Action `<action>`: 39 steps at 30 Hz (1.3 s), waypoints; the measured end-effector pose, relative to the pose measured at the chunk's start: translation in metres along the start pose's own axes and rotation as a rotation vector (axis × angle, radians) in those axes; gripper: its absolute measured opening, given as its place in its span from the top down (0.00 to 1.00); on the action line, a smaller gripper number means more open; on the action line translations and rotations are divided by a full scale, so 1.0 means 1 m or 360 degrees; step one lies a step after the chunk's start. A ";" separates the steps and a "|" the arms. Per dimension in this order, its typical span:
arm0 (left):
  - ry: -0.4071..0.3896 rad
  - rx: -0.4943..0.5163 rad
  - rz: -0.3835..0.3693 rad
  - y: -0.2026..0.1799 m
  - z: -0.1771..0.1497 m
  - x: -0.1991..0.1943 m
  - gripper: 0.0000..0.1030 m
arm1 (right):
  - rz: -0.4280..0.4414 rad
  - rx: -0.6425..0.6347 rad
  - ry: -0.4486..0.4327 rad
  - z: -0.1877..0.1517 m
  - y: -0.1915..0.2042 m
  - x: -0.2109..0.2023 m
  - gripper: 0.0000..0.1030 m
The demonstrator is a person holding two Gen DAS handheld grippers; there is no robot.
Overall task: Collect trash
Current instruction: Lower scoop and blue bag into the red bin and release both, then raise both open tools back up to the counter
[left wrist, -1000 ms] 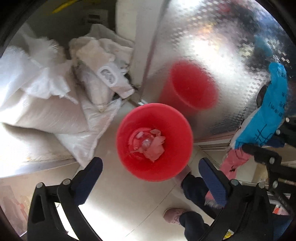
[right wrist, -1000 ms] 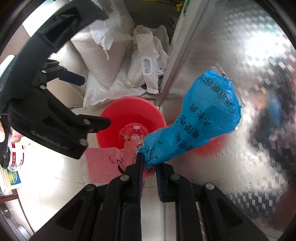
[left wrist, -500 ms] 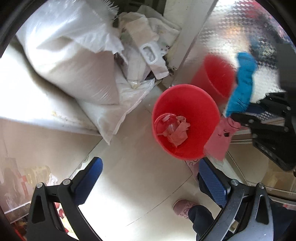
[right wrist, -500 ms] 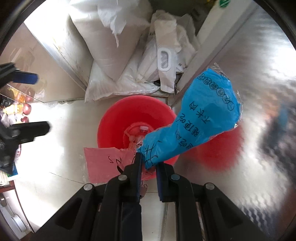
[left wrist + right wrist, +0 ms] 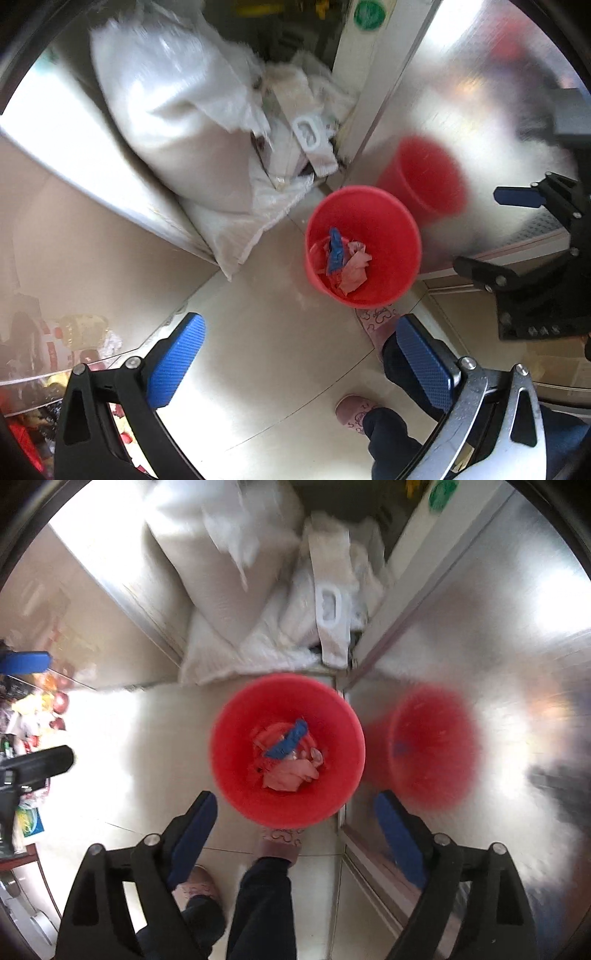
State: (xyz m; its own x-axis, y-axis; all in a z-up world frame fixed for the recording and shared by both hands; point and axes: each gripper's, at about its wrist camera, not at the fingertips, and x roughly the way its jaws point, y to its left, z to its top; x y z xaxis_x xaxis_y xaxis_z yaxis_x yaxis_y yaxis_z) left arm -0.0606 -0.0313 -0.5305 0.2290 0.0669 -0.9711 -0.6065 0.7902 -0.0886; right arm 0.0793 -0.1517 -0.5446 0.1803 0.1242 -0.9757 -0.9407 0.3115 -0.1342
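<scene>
Glossy beige floor point(image 5: 266, 354) is reflecting bright light; white sacks point(image 5: 192, 147) are leaning between steel panels point(image 5: 480, 609).

Bin point(image 5: 236, 775) on the floor point(image 5: 266, 369), beside the metal cabinet point(image 5: 498, 627) at its right. Sacks point(image 5: 229, 590) behind the bin. Crumpled wrappers point(image 5: 291, 771) inside it. Person's slippers point(image 5: 280, 843) just before the bin.

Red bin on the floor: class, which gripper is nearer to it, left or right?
Right. The right gripper hangs open directly above the red bin; the left gripper is open, farther off to its side.
</scene>
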 end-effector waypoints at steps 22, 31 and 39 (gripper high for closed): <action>-0.0568 0.0004 0.0026 -0.073 0.045 -0.365 0.00 | -0.0012 0.0032 -0.0640 -0.007 -0.025 -0.387 0.00; -0.0639 0.0198 -0.0067 -0.132 0.139 -0.399 0.00 | -0.0159 0.0244 -0.0658 0.004 -0.124 -0.415 0.00; -0.0509 0.0281 -0.0101 -0.183 0.213 -0.363 0.00 | -0.0362 0.0323 -0.0574 0.008 -0.221 -0.395 0.00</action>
State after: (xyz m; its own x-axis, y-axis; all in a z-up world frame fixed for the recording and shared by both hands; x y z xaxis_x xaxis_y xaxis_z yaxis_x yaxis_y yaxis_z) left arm 0.1300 -0.0706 -0.1148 0.5054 0.1795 -0.8440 -0.4490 0.8900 -0.0796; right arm 0.2183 -0.2619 -0.1279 0.4976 0.3397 -0.7981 -0.7970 0.5422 -0.2661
